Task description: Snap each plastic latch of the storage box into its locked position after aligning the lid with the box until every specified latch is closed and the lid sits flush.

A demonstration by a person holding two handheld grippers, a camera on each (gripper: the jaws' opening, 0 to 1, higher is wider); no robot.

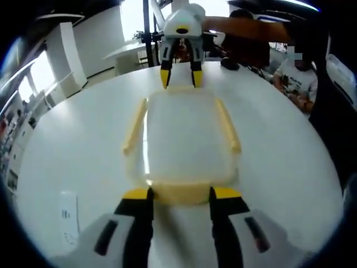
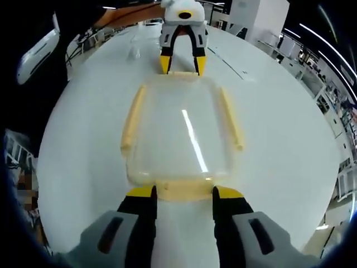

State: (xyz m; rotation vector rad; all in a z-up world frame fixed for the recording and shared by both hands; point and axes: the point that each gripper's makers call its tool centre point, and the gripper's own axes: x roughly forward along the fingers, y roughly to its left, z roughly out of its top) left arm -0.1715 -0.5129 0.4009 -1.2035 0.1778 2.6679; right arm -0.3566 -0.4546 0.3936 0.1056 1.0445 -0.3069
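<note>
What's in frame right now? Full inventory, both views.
storage box: 1, clear with translucent lid, table centre between the two grippers
latches: 4, pale yellow, one per lid edge; long-side ones flared outward
table: 1, white, round, under the box
small white item: 1, on table, near left gripper; cannot identify
seated person: 1, far table edge
left gripper: 1, yellow-tipped, jaws astride near end latch
right gripper: 1, yellow-tipped, jaws astride opposite end latch

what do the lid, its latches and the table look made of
Lid: clear, glossy plastic by the look; the table shows through and a light streak glints on it. Latches: opaque pale yellow, probably plastic, duller. Table: smooth white top, faint sheen; laminate or painted, can't tell.
</note>
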